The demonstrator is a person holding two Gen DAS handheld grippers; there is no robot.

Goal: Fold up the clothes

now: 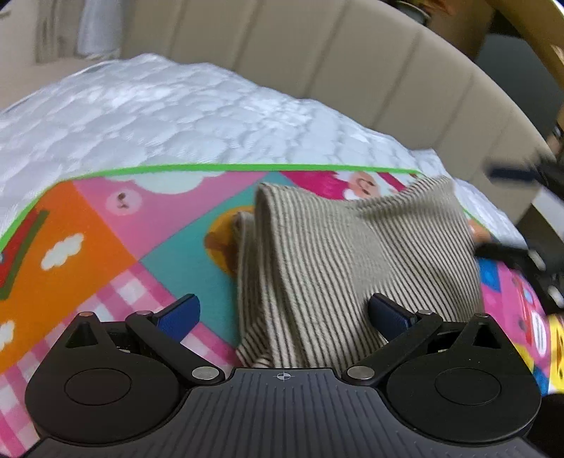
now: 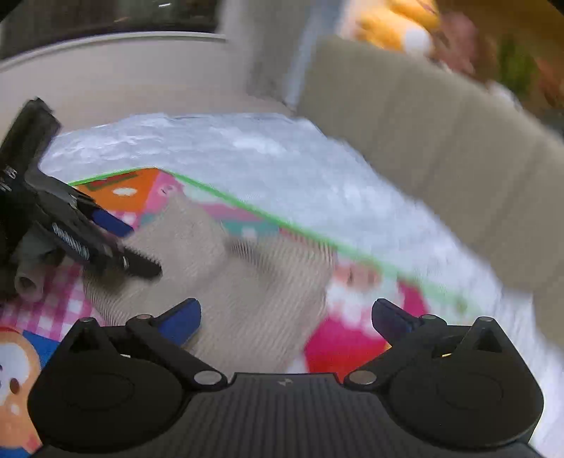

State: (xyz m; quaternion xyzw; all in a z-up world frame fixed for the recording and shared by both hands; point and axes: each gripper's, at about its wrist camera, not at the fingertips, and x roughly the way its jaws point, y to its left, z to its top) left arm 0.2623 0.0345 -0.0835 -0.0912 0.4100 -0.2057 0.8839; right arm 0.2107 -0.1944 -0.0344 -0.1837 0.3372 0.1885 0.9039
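A beige garment with thin dark stripes point(image 1: 338, 253) lies folded in thick layers on a colourful play mat point(image 1: 105, 246). My left gripper point(image 1: 285, 317) is open just above the garment's near end, its blue pads spread wide with the cloth between and under them. In the right wrist view the same garment point(image 2: 246, 282) is blurred. My right gripper point(image 2: 287, 317) is open over its right part, with nothing pinched. Each gripper shows in the other's view: the right gripper point(image 1: 507, 211) at the garment's far right corner, the left gripper point(image 2: 130, 243) over its left end.
The play mat, with its green border point(image 1: 246, 167), lies on a white quilted bed cover point(image 1: 176, 116). A padded beige headboard point(image 1: 317, 53) curves behind the bed. Blurred soft toys point(image 2: 405, 28) sit beyond the headboard.
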